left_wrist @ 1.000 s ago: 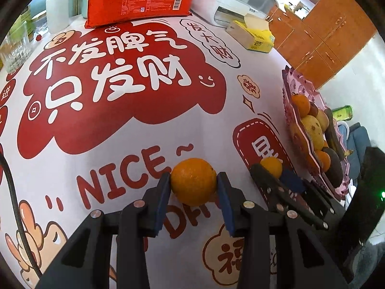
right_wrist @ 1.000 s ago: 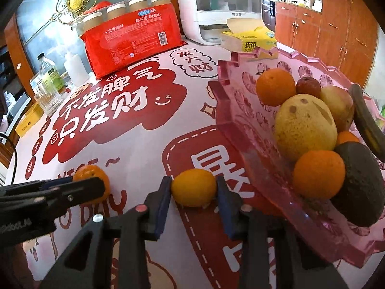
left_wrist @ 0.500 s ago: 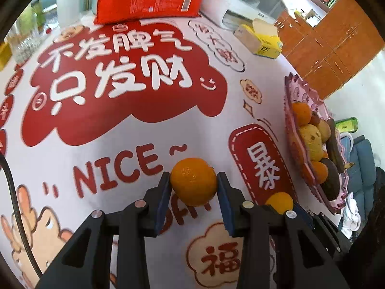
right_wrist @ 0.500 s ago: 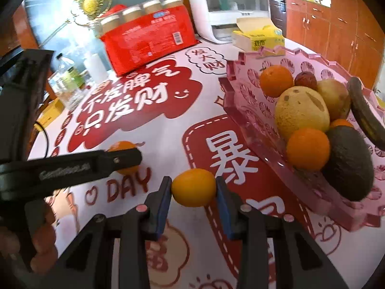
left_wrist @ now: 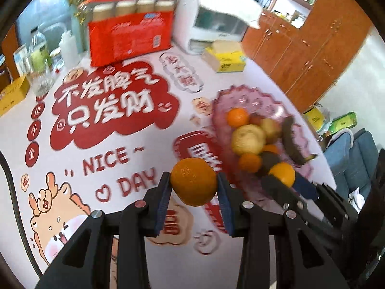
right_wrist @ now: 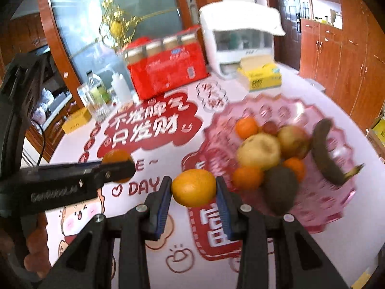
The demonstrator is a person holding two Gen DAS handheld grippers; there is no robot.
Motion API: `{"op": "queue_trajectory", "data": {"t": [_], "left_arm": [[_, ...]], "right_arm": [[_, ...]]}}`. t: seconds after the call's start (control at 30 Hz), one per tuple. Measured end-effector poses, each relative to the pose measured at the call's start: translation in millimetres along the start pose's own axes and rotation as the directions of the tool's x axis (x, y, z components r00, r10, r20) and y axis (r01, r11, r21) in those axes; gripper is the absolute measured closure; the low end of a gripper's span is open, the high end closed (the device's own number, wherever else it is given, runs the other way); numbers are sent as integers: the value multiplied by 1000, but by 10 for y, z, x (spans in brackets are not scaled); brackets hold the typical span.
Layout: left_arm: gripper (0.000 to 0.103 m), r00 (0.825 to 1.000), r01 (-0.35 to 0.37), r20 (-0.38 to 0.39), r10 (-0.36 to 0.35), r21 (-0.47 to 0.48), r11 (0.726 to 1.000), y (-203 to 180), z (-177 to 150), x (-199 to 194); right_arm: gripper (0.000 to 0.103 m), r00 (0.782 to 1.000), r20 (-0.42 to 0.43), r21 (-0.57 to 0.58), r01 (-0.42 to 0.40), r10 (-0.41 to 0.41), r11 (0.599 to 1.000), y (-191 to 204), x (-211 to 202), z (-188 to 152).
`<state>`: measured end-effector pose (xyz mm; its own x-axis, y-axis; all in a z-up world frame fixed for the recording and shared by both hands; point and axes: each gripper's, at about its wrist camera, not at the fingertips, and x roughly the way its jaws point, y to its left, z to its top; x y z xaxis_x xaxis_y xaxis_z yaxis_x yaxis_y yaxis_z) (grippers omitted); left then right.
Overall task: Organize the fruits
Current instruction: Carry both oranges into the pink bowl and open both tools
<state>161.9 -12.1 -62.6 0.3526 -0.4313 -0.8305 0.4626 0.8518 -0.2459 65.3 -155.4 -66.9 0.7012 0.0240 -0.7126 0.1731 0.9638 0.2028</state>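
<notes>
My left gripper (left_wrist: 193, 187) is shut on an orange (left_wrist: 193, 185) and holds it in the air above the table, left of the pink fruit tray (left_wrist: 243, 96). My right gripper (right_wrist: 193, 189) is shut on a yellow-orange citrus (right_wrist: 193, 187), raised near the pink tray's (right_wrist: 320, 207) left edge. The tray holds oranges, a yellow melon (right_wrist: 258, 150), an apple, an avocado (right_wrist: 280, 189) and a dark banana (right_wrist: 323, 151). The right gripper with its citrus (left_wrist: 282, 174) shows in the left wrist view over the tray's near side. The left gripper with its orange (right_wrist: 116, 156) shows in the right wrist view.
A red-and-white printed cloth (left_wrist: 113, 110) covers the table. At the back stand a red pack of paper cups (left_wrist: 130, 38), a white appliance (left_wrist: 216, 19), a yellow tissue box (left_wrist: 226, 59), bottles and a glass (left_wrist: 41, 72). Wooden cabinets (right_wrist: 341, 67) line the right side.
Both grippers have lifted their fruit well above the table and the views now look down from higher. The right gripper has moved over the tray's near side.
</notes>
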Motion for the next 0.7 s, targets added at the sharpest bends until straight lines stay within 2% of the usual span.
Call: {"op": "queue_trajectory", "data": {"t": [0.17, 0.37, 0.57, 0.7], "left_arm": [[67, 997, 0, 73, -5, 65, 998, -583, 158, -255], [66, 989, -22, 146, 7, 106, 994, -1112, 390, -358], [66, 990, -50, 138, 35, 107, 993, -1388, 582, -101], [66, 993, -73, 99, 64, 99, 992, -1415, 662, 210]], "right_arm": [[66, 998, 65, 35, -1, -1, 999, -427, -416, 244], [66, 994, 104, 14, 13, -14, 1000, -813, -642, 572], [66, 997, 60, -23, 40, -39, 999, -1192, -484, 826], [66, 999, 11, -44, 40, -40, 998, -1326, -294, 828]]}}
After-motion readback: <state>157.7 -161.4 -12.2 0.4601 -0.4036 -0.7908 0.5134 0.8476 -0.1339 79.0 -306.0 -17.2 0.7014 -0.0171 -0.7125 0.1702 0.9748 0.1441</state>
